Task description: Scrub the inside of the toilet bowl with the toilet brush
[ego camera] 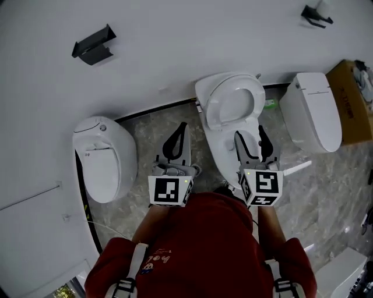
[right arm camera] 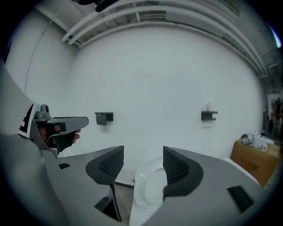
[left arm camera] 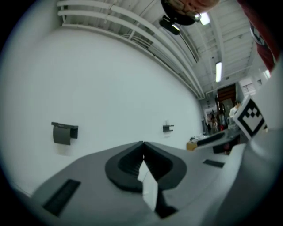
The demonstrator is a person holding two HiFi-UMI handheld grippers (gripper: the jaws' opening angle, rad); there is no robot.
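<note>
The white toilet [ego camera: 217, 142] stands against the wall in the head view, lid open, its seat ring [ego camera: 230, 103] showing. My right gripper [ego camera: 250, 132] hangs over its front part, open and empty. In the right gripper view the seat ring [right arm camera: 148, 185] lies between and beyond the spread jaws of the right gripper [right arm camera: 142, 165]. My left gripper [ego camera: 183, 127] is over the floor left of the toilet, shut, with nothing in it. Its tips meet in the left gripper view, where the left gripper [left arm camera: 142, 146] faces the bare wall. A white rod [ego camera: 298, 169] pokes out beside the right gripper; I cannot tell whether it is the brush.
A second toilet [ego camera: 105, 157] with its lid down stands at the left and a third [ego camera: 312, 110] at the right. A cardboard box [ego camera: 352, 99] sits in the far right corner. Two black holders [ego camera: 93, 45] [ego camera: 317, 14] hang on the white wall. The floor is grey marble tile.
</note>
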